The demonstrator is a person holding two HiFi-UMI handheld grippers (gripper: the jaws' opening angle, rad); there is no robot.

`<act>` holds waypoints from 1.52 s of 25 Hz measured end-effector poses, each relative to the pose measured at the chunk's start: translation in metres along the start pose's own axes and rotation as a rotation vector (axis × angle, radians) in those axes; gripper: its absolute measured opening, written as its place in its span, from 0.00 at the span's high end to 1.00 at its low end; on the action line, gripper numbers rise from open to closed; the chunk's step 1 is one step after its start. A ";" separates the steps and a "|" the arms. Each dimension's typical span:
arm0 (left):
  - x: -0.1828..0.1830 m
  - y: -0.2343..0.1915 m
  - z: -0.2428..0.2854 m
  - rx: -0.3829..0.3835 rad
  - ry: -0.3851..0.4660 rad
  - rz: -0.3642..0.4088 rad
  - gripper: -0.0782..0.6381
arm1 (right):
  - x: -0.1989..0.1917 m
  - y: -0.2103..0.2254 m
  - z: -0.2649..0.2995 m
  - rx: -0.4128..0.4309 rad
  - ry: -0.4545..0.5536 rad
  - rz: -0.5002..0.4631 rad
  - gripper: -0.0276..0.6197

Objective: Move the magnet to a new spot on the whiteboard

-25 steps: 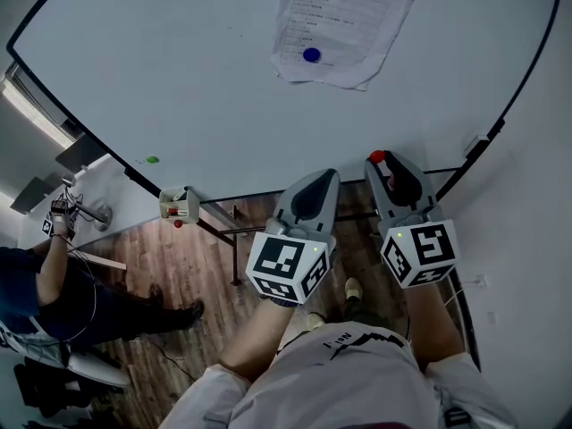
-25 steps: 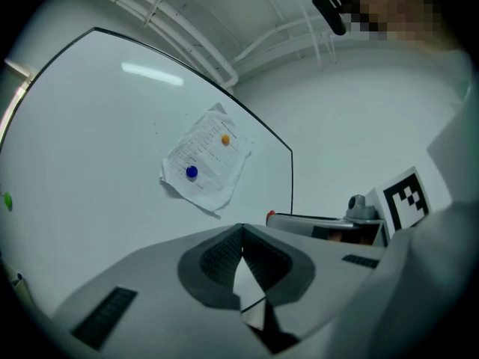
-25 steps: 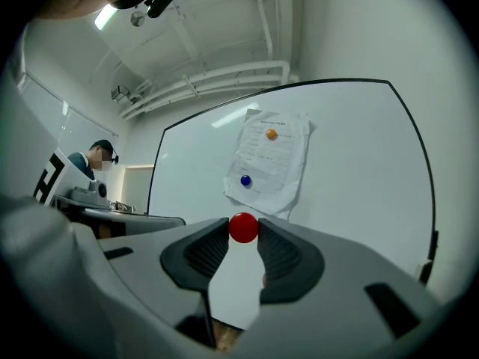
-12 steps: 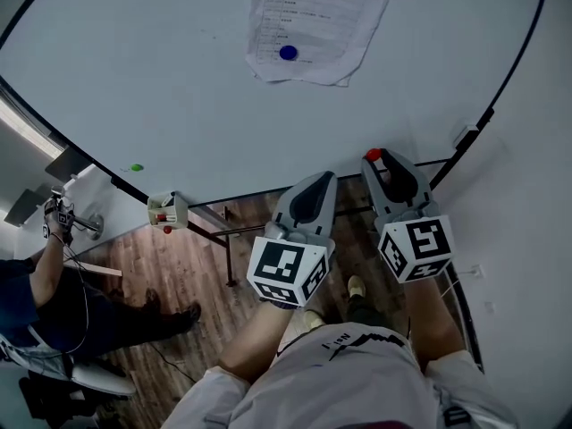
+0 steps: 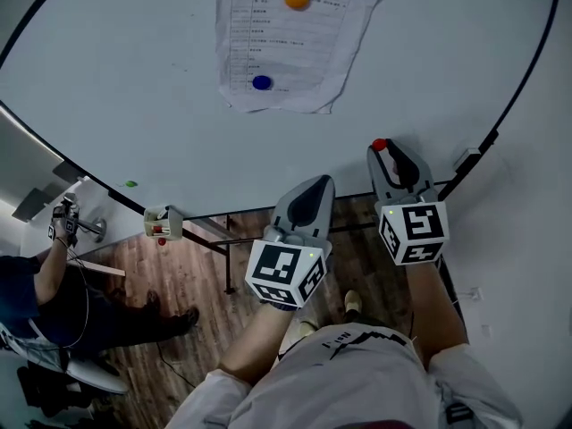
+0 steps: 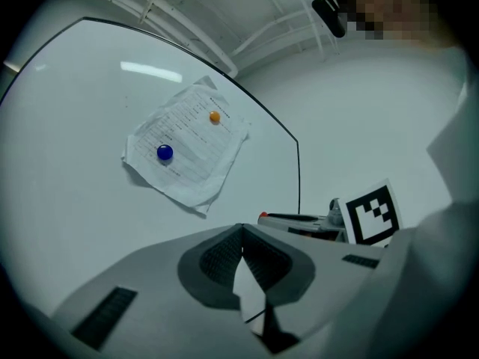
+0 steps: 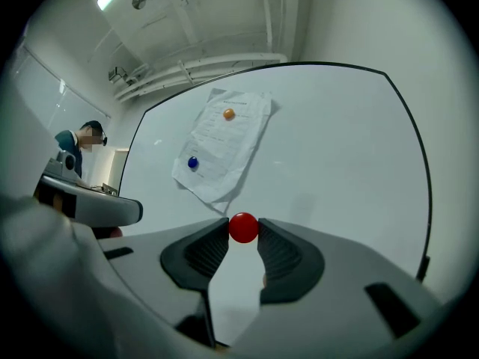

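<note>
Magnet (image 7: 243,227) – btwn R gripper (image 7: 244,232) jaws, clamped

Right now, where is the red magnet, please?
In the head view, the red magnet is pinched at the right gripper's jaw tips before the whiteboard, below-right of the pinned paper.

Paper (image 5: 304,52) on whiteboard (image 5: 134,88) lies left of magnet (image 5: 379,145)

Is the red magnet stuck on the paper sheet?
No, the right tongs pinch the red magnet; the sheet carries only a blue magnet and an orange magnet.
</note>
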State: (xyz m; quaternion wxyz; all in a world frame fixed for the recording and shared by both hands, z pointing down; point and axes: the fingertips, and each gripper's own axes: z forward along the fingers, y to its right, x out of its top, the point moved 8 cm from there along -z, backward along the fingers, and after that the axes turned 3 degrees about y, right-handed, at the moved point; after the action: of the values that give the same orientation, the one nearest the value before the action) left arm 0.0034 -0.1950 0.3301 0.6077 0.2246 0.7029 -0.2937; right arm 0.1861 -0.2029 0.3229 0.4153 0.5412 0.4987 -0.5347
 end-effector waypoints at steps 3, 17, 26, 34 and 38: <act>-0.003 0.001 0.016 0.028 -0.006 0.007 0.88 | -0.007 0.020 0.017 0.000 -0.001 -0.015 0.76; -0.017 0.000 0.067 0.095 -0.010 0.009 0.88 | -0.023 0.062 0.063 0.016 0.011 -0.091 0.76; -0.019 0.001 0.083 0.095 -0.012 0.015 0.88 | -0.026 0.070 0.074 0.000 0.008 -0.102 0.76; -0.021 0.000 0.086 0.102 -0.017 0.016 0.88 | -0.025 0.067 0.075 -0.016 0.021 -0.109 0.76; -0.021 0.000 0.085 0.100 -0.019 0.015 0.88 | -0.025 0.066 0.074 -0.012 0.016 -0.107 0.76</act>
State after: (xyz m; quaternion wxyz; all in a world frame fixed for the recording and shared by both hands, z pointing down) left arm 0.0686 -0.2524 0.3431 0.6044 0.2569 0.6800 -0.3260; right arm 0.2404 -0.2889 0.3357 0.3852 0.5156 0.5336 -0.5487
